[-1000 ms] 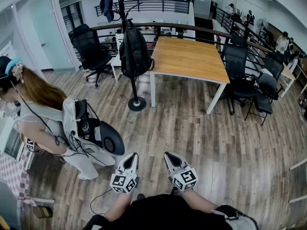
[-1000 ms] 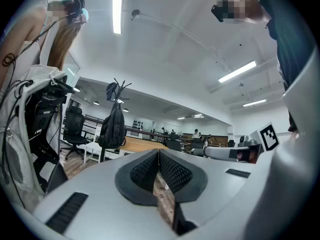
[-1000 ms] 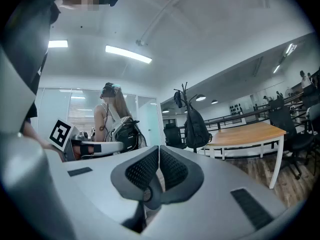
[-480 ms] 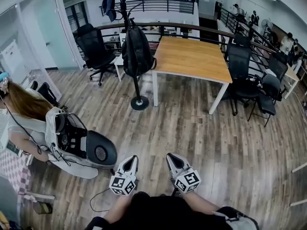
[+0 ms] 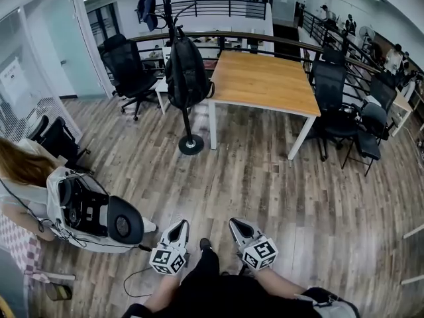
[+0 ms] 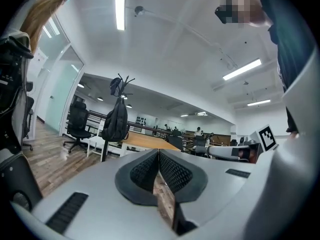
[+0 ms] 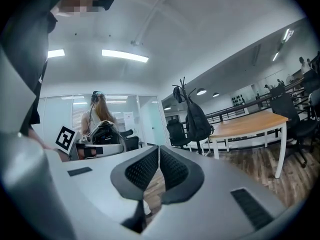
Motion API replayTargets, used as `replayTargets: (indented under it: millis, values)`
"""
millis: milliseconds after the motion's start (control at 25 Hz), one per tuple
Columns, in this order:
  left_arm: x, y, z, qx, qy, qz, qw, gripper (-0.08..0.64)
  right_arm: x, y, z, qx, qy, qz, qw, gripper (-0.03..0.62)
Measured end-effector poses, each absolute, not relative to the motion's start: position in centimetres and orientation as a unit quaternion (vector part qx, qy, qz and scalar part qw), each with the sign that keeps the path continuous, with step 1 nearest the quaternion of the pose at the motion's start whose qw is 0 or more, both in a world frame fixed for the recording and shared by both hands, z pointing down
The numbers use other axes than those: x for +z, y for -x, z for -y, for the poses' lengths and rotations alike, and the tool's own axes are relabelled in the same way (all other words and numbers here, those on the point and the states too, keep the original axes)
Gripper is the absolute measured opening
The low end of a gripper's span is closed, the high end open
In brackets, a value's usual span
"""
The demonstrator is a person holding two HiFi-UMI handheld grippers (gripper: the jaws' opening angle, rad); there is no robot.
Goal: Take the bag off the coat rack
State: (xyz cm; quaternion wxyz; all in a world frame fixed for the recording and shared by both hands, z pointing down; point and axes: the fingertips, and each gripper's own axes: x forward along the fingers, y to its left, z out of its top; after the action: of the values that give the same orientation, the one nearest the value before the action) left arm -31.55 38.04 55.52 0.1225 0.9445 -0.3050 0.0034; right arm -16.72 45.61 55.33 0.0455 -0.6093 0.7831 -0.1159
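A black backpack (image 5: pixel 186 71) hangs on a black coat rack (image 5: pixel 177 18) that stands on a round base at the far end of the wooden floor, left of a wooden table. It shows too in the left gripper view as the backpack (image 6: pixel 115 124) and in the right gripper view as the backpack (image 7: pixel 197 121). My left gripper (image 5: pixel 177 228) and right gripper (image 5: pixel 237 226) are low in the head view, close to my body, far from the rack. Both are shut with nothing between the jaws.
A wooden table (image 5: pixel 265 78) with white legs stands right of the rack. Black office chairs (image 5: pixel 129 68) sit behind the rack and more chairs (image 5: pixel 344 111) at the right. A person (image 5: pixel 26 191) carrying equipment (image 5: pixel 93 211) stands at my left.
The person at the left has moved further left and toward the frame's edge. My grippers stay low in front of me, hardly shifted.
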Motion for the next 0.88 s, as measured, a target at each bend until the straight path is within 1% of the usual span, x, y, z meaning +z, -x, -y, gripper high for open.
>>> replayTargets:
  millis: [160,400,600,880]
  values:
    - [56.1,30.5,-35.0,-0.012,-0.941,0.302,0.153,0.017,56.2,15.5,-43.5,-0.126,0.612,-0.779,0.040,0.037]
    - [56.0,28.2,-29.1,-0.016,-0.944,0.298,0.138,0.017,56.8,14.1,-38.0,-0.130,0.607,-0.783,0.032,0.037]
    - [56.8,26.6,-24.1,-0.018,-0.943,0.298,0.147,0.017,56.8,12.7,-32.7,-0.130,0.606,-0.784,0.032,0.035]
    - [56.1,25.9,-16.7,-0.025,-0.944,0.291,0.155,0.017,56.0,12.7,-25.5,-0.136,0.601,-0.788,0.017,0.037]
